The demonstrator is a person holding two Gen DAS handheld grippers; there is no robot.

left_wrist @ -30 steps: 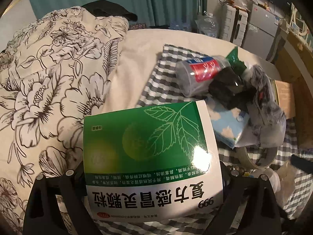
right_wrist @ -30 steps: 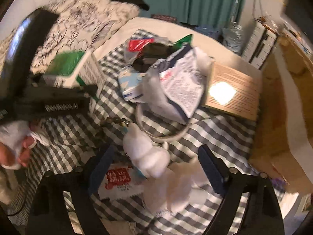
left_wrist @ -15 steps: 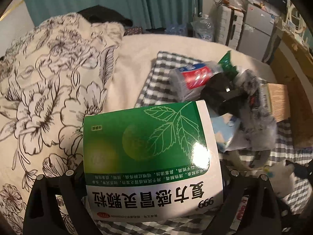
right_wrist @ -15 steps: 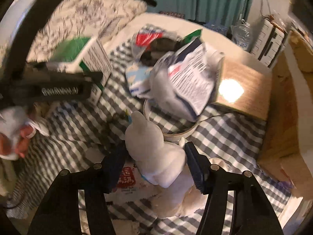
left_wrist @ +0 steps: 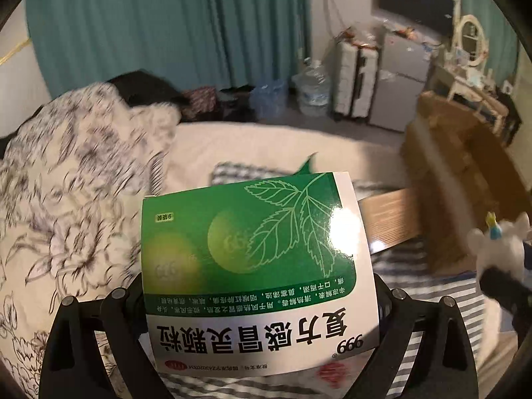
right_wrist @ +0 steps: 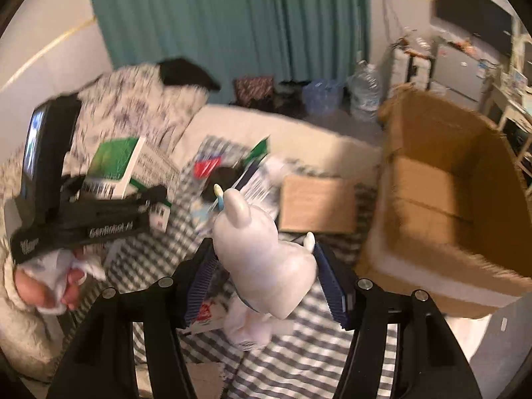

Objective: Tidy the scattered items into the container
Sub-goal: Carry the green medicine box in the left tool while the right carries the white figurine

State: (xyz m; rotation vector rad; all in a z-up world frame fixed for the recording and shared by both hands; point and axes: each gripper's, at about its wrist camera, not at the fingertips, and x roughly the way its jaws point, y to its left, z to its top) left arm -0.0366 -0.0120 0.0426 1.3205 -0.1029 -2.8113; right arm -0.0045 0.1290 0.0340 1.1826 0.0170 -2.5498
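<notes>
My left gripper (left_wrist: 259, 299) is shut on a green and white medicine box (left_wrist: 256, 262) and holds it above the bed; box (right_wrist: 113, 166) and gripper also show at the left of the right wrist view. My right gripper (right_wrist: 262, 262) is shut on a white plush unicorn (right_wrist: 266, 259), lifted above the checked cloth (right_wrist: 319, 339). The unicorn also shows at the right edge of the left wrist view (left_wrist: 498, 246). The open cardboard box (right_wrist: 442, 199) stands to the right of the bed.
A pile of packets, a red-labelled bottle (right_wrist: 206, 166) and a flat brown carton (right_wrist: 316, 202) lie on the checked cloth. A flowered duvet (left_wrist: 73, 179) covers the left of the bed. Suitcases, a water jug and a small fridge stand behind.
My right gripper has closed on the plush unicorn and lifted it off the cloth. Both grippers have risen and tilted up, the open cardboard box now in view.
</notes>
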